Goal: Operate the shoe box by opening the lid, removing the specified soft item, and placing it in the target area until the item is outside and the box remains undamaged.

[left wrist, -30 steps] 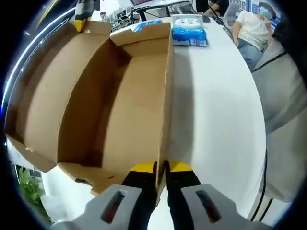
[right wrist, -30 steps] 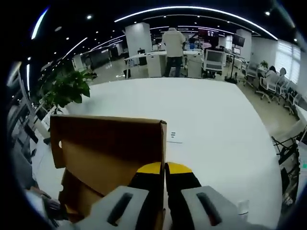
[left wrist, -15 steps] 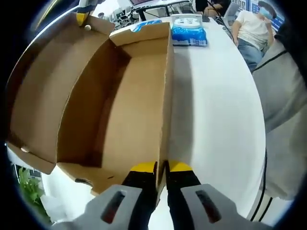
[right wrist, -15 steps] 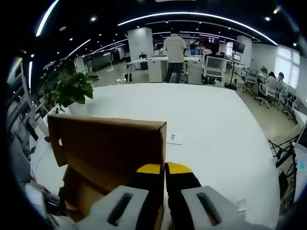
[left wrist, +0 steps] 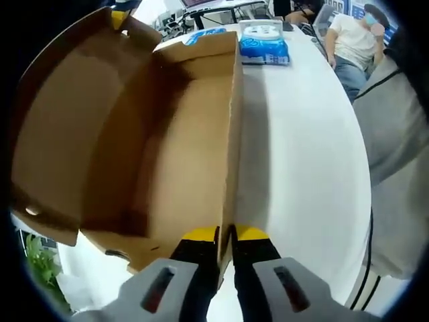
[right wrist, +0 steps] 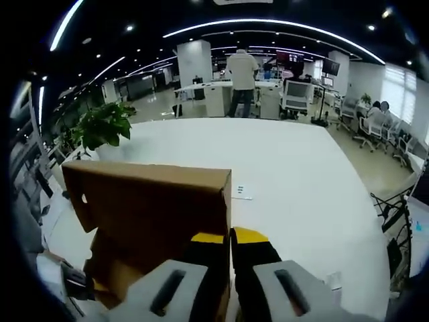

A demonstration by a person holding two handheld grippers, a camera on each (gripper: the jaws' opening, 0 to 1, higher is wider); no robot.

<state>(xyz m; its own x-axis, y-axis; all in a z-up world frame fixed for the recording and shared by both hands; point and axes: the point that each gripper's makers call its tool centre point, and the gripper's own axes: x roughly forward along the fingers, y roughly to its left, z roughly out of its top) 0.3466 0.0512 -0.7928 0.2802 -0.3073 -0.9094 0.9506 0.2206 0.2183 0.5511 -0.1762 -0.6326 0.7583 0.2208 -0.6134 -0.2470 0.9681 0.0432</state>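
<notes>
A: Where's the box (left wrist: 181, 134)?

B: On the white table (left wrist: 301, 154), flat. The left gripper (left wrist: 224, 235) has its jaws pinched onto the near wall's top edge, almost no gap beyond the cardboard. The lid (left wrist: 67, 114) stands up on the far long side, and the right gripper (right wrist: 221, 236) is clamped narrow on the lid's rim, which is what seems to be holding it up.

A: And the soft item?

B: I can't find it. The floor I can see in the left gripper view is bare brown card; the corner under the lid is in shadow, so I can't tell what sits there.

A: How will the box handle?

B: Thin corrugated card, I'd judge. Light, so it will slide or lift if the lid is pulled hard; hence one gripper pinning the wall. Stiff along the folds, weak across them. The lid's hinge crease and the small corner flaps look like the places that would tear or kink.

A: So where to hold?

B: Stay on straight edges, as both grippers are now, and swing the lid about its hinge rather than twisting it. A soft item should take a light pinch on a fold.

A: Anything round about?

B: A blue pack (left wrist: 265, 43) beyond the box, a seated person (left wrist: 352, 37) past the table end, and a plant (right wrist: 100, 124) in the right gripper view.
</notes>
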